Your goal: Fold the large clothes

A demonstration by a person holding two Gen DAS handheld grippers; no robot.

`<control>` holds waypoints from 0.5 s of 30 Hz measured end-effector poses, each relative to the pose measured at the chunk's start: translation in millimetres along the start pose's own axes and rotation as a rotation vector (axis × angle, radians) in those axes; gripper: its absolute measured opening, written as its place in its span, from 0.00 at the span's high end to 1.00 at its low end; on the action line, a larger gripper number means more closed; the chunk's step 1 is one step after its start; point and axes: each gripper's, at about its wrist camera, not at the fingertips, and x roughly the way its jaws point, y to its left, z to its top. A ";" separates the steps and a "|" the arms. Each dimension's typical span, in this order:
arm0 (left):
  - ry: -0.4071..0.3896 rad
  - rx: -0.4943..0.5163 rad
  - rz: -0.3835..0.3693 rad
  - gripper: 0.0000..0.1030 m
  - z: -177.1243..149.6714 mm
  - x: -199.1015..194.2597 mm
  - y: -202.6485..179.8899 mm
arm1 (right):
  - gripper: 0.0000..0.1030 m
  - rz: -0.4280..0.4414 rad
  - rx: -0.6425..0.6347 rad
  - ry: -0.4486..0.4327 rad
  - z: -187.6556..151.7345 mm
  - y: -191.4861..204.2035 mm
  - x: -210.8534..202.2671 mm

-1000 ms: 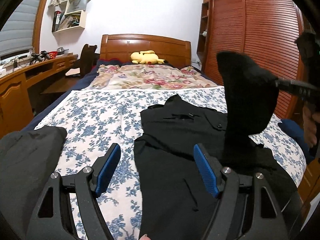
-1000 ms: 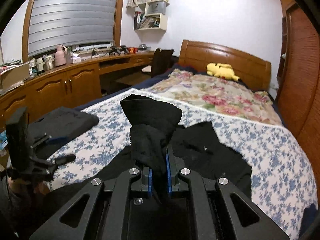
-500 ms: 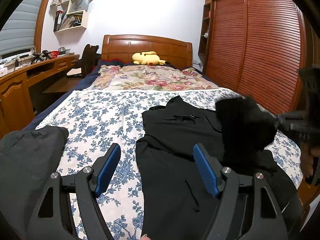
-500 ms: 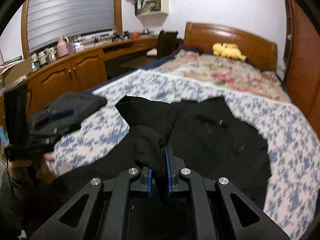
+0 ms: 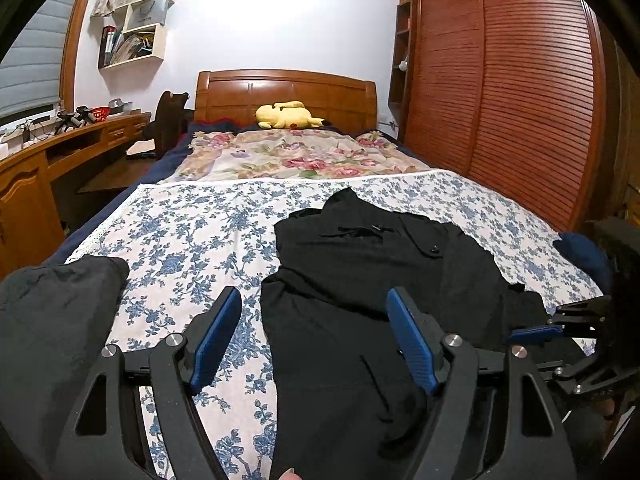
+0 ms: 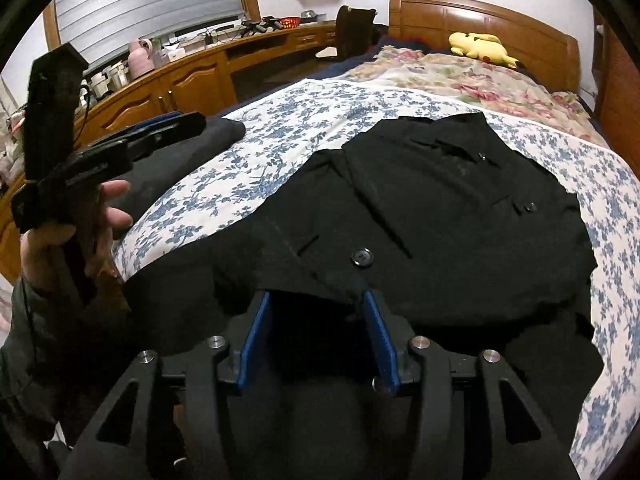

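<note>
A black buttoned coat (image 5: pixel 360 264) (image 6: pixel 440 200) lies spread on the blue-flowered bed sheet (image 5: pixel 192 240) (image 6: pixel 320 108). My left gripper (image 5: pixel 314 308) hovers open over the coat's near left edge, with nothing between its blue pads (image 5: pixel 216 336). It also shows at the left of the right wrist view, held by a hand (image 6: pixel 120 144). My right gripper (image 6: pixel 316 308) is low over the coat's near part, its jaws opening. Black cloth lies under the gap, and the pads (image 6: pixel 256 336) do not press on it. The right gripper (image 5: pixel 560 328) also shows at the right edge of the left wrist view.
A folded dark garment (image 5: pixel 52 320) (image 6: pixel 216 136) sits at the bed's near left. A yellow plush toy (image 5: pixel 286 114) lies by the wooden headboard (image 5: pixel 288 88). A wooden desk (image 6: pixel 192 76) and a chair (image 6: pixel 354 28) stand to the left, and a louvred wardrobe (image 5: pixel 500 80) to the right.
My right gripper came down with the raised black sleeve, laid it on the coat, and its jaws parted from the cloth. The left gripper stayed put and open.
</note>
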 end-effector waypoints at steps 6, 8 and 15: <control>0.026 0.033 -0.011 0.26 -4.0 6.2 -13.3 | 0.52 -0.013 0.009 -0.041 -10.5 -11.2 -15.0; 0.035 0.044 -0.013 0.26 -5.3 8.2 -17.9 | 0.52 -0.021 0.008 -0.063 -13.1 -13.4 -19.9; 0.070 0.069 -0.032 0.26 -12.1 14.6 -33.9 | 0.52 -0.086 0.028 -0.119 -11.3 -32.2 -32.9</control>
